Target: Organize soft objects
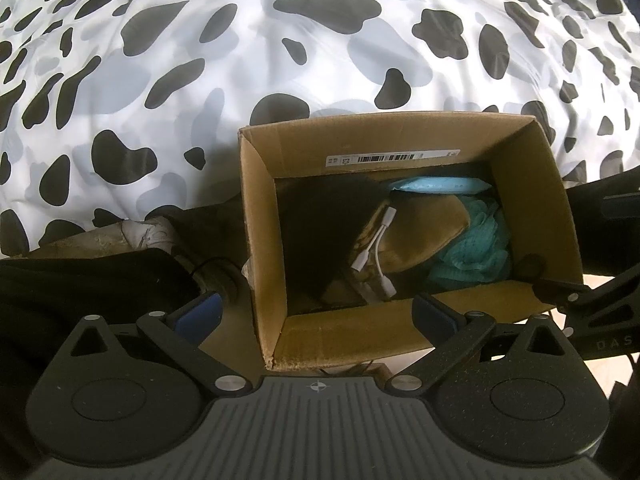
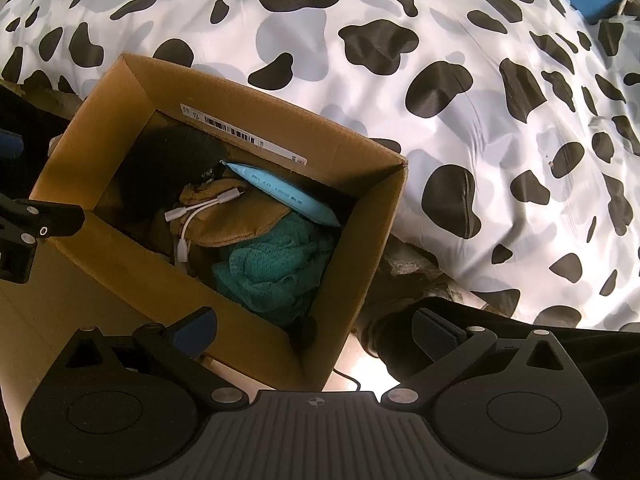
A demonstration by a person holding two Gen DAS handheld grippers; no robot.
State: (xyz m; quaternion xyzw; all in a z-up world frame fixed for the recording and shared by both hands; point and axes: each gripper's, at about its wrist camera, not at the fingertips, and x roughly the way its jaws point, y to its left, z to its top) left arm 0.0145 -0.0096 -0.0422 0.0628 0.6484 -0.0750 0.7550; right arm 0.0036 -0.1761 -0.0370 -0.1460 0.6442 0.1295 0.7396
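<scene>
box [image 1: 404, 140]: open cardboard, at 12 o'clock from the left tongs, beside the bed [image 1: 200, 60].
contents: teal cloth [image 2: 276, 268], tan cloth [image 2: 236, 216], black fluffy thing [image 2: 168, 160], pale blue pouch [image 2: 280, 192].
cable [image 2: 192, 216]: white, lying on the tan cloth; likely to snag if the cloth is lifted.
left tongs [image 1: 316, 312]: open, empty.
right tongs [image 2: 316, 328]: open, empty, straddling the box's near corner; closing here might pinch cardboard.
</scene>
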